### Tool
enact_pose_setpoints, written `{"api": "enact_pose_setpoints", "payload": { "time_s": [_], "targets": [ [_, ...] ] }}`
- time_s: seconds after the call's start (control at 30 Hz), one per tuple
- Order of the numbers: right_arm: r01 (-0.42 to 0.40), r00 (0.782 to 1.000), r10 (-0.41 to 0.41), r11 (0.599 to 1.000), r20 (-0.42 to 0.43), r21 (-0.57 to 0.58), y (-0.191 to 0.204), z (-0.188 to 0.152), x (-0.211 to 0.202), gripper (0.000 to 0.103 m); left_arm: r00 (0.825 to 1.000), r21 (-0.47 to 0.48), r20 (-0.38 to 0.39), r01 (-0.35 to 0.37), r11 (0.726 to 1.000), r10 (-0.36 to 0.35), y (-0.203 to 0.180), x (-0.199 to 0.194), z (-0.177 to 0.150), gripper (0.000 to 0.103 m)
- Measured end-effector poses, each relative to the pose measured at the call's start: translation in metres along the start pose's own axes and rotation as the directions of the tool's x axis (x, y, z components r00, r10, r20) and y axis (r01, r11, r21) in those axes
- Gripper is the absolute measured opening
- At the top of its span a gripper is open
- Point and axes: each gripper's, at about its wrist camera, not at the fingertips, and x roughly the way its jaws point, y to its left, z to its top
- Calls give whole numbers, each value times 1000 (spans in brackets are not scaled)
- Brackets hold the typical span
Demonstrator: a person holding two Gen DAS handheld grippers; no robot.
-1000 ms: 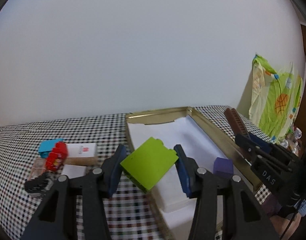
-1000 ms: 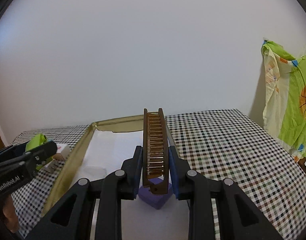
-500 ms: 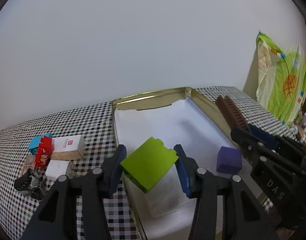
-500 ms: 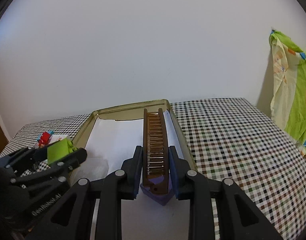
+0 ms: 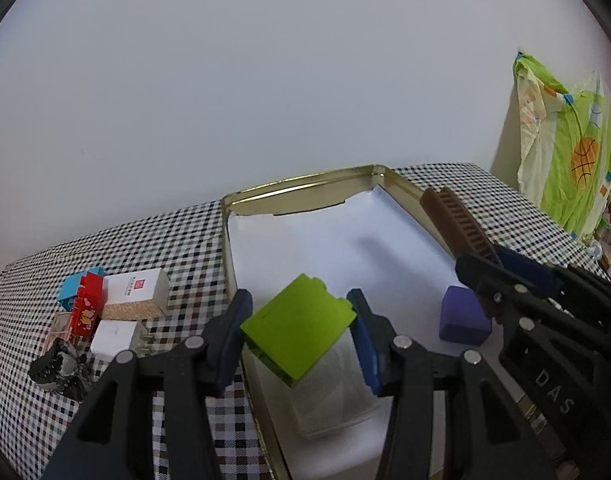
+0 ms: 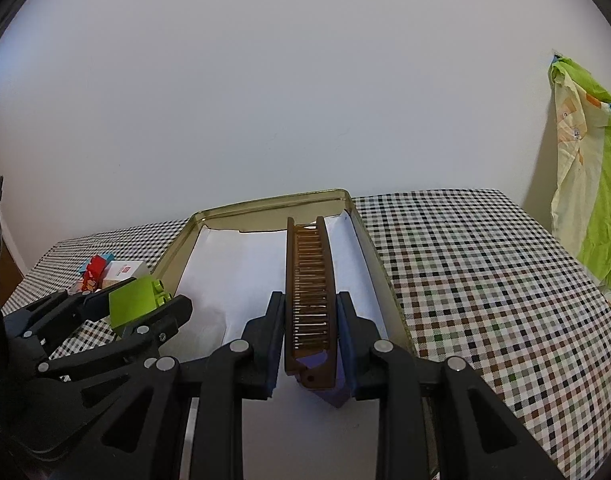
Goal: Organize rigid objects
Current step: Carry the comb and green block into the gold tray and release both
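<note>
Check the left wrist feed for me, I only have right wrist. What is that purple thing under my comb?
Observer: A purple block, lying in the tin below the brown comb that the right gripper grips. I cannot tell if they touch.
Operator: Anything beneath the other load?
Observer: Yes. A clear plastic box sits in the tin directly under the green block clamped in the left gripper.
Operator: Anything on the cloth I'm missing?
Observer: A black-grey lump at the near end of the pile. I cannot identify it.
</note>
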Motion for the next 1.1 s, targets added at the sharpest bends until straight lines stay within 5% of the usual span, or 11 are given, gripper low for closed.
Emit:
{"api": "enact_pose_setpoints", "payload": {
  "time_s": [0.1, 0.17, 0.4, 0.83, 1.1],
  "targets": [
    [9, 1000, -9, 1000, 14, 2, 0, 0, -2, 28, 1000, -22, -16, 12, 1000, -12, 2, 1, 1, 51],
    [21, 999, -21, 1000, 27, 7, -3, 1, -5, 36, 1000, -46, -7, 29, 999, -29, 5, -2, 1, 66],
    [60, 987, -70, 995, 142, 76, -16, 5, -26, 76, 999, -126, 47, -5, 992, 11, 21, -9, 2, 101],
    [94, 963, -146, 970, 227, 224, -45, 5, -48, 79, 986, -116, 140, -76, 990, 92, 33, -22, 0, 102],
    [235, 877, -305, 947, 373, 221, -36, -1, -76, 94, 969, -121, 182, -147, 982, 168, 48, -30, -9, 102]
  ]
}}
